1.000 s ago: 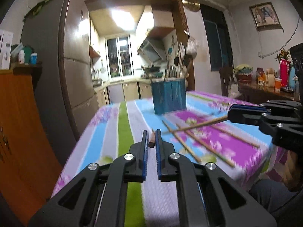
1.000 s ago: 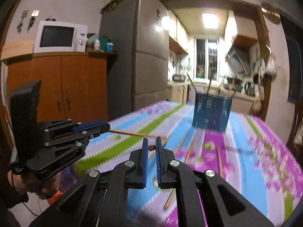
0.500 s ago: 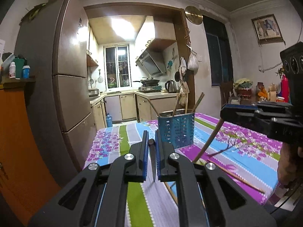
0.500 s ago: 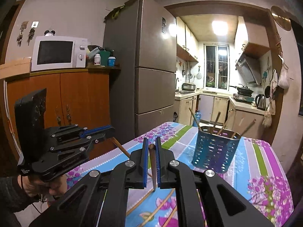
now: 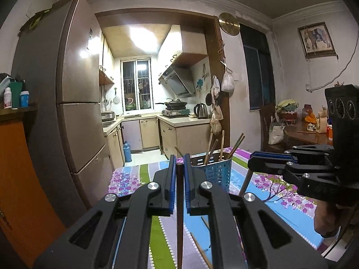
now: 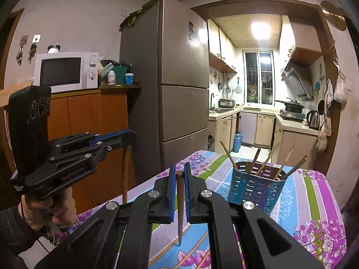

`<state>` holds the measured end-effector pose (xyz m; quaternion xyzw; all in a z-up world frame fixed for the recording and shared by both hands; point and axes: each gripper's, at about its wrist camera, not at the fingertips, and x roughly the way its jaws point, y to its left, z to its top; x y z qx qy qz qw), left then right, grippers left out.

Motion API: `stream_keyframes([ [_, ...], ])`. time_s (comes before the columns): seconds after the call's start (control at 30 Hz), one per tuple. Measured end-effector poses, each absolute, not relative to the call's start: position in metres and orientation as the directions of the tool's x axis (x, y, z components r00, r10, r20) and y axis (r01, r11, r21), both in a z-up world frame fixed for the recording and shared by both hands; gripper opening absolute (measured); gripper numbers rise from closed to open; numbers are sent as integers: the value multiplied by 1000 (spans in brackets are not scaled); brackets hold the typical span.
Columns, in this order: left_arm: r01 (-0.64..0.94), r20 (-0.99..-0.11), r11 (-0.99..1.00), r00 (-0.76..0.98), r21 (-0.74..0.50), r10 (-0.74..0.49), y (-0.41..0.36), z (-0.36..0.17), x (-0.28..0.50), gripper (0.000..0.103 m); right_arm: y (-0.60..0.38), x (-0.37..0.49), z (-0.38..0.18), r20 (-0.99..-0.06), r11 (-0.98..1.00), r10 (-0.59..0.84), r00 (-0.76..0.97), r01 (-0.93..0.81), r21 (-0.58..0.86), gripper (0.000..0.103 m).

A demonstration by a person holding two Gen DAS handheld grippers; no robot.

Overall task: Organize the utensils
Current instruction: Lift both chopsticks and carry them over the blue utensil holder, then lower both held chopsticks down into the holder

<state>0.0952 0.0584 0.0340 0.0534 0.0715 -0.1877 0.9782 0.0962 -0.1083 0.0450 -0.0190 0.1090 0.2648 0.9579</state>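
Left gripper (image 5: 178, 171) pinching a dark chopstick (image 5: 179, 224) hanging tip-down; right gripper (image 6: 178, 174) clamped on another chopstick (image 6: 180, 208). Blue utensil basket (image 6: 255, 188) at two o'clock on floral tablecloth (image 6: 314, 201), holding several chopsticks.

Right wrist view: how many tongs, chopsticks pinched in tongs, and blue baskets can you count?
Tongs: 2 (left tongs, right tongs)
Pinched chopsticks: 2 (left chopstick, right chopstick)
Blue utensil holder: 1
Total: 5

Upright brown chopsticks (image 6: 180, 204), blue holder (image 6: 253, 192)
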Motion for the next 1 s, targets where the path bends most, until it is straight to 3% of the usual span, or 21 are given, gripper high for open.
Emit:
stream_keyframes([
  [0.33,392,-152,919,911,34,-383,55,50,117,5,-132,101,85,-191,852,519,833,-523,38,8],
  [1.0,436,3,900,900,6,-436,-2,144,162,5,-199,145,195,-129,898,435,891,-440,-8,8],
])
